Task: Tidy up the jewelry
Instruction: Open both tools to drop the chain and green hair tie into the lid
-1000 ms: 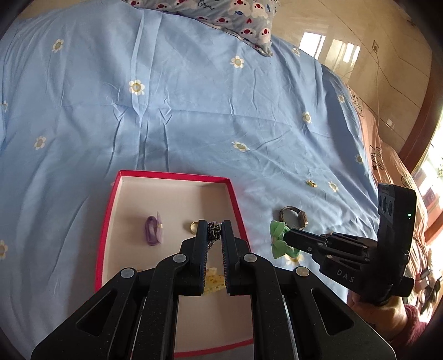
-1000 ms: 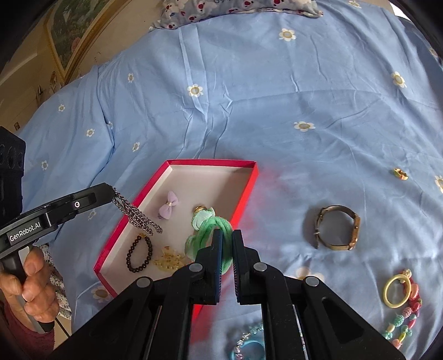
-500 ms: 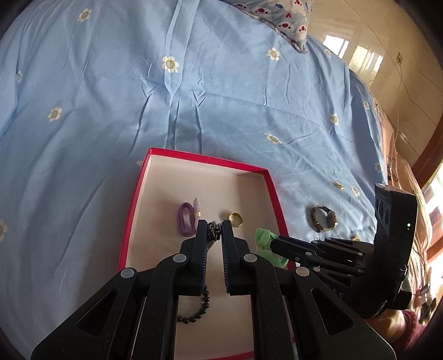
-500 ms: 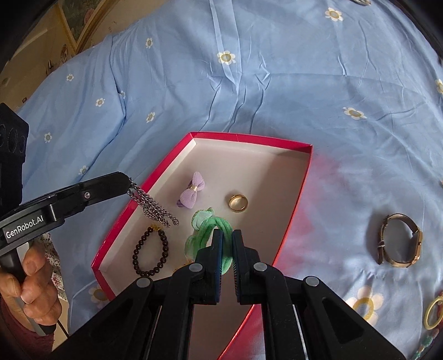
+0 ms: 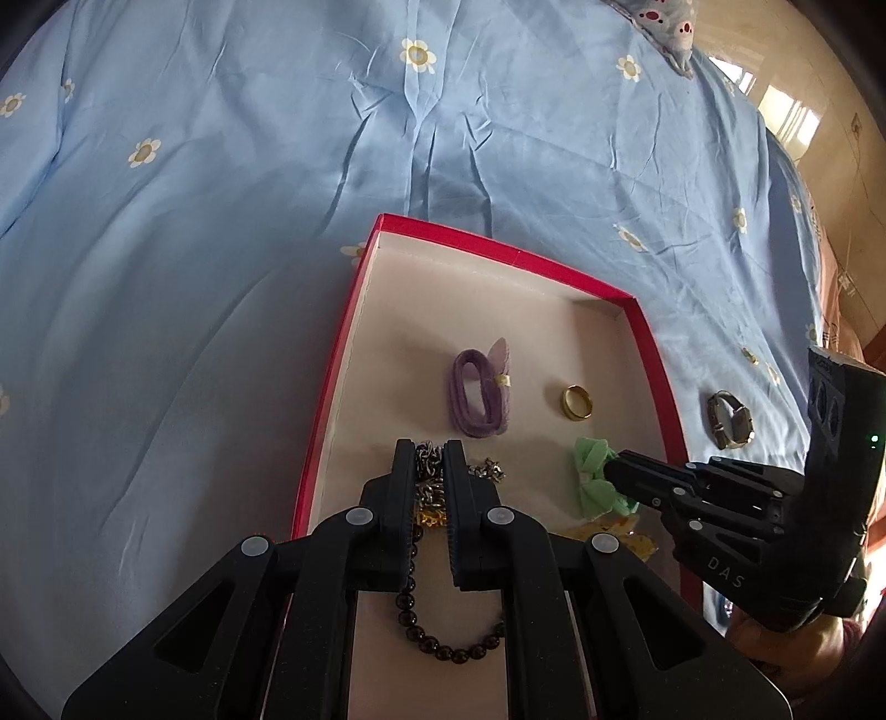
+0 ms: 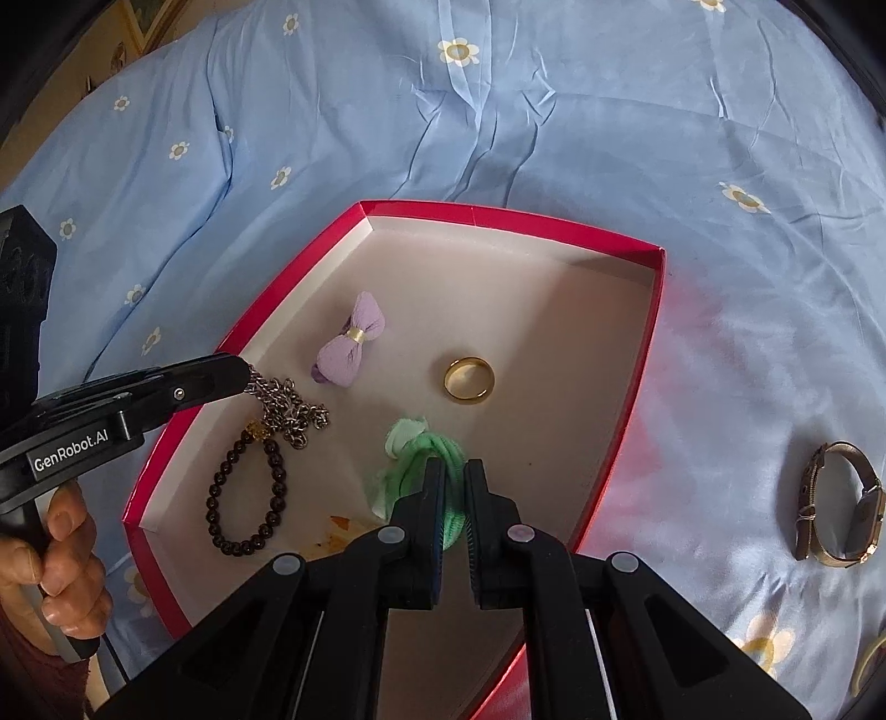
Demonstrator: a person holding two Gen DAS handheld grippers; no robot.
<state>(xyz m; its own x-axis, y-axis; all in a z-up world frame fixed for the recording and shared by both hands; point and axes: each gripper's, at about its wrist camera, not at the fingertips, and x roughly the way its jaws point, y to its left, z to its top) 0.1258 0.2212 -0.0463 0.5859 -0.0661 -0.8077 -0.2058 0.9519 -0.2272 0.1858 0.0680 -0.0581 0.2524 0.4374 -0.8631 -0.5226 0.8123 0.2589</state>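
A red box (image 5: 343,354) (image 6: 637,387) lies on the blue bed sheet. My left gripper (image 5: 430,451) (image 6: 243,376) is shut on a silver chain (image 6: 288,412) (image 5: 429,471); the chain's loose end rests on the box floor. My right gripper (image 6: 455,471) (image 5: 609,471) is shut on a green hair tie (image 6: 412,459) (image 5: 595,482), low inside the box. In the box lie a purple bow hair tie (image 5: 479,390) (image 6: 349,349), a gold ring (image 5: 577,402) (image 6: 469,378), a dark bead bracelet (image 6: 246,498) (image 5: 448,637) and a yellow piece (image 5: 637,540).
A gold watch (image 6: 841,507) (image 5: 731,426) lies on the sheet right of the box. A yellowish ring (image 6: 869,670) shows at the right edge. A patterned pillow (image 5: 664,27) lies at the far end of the bed.
Both grippers have moved forward and down into the box. The chain now touches the box floor and the green hair tie sits lower.
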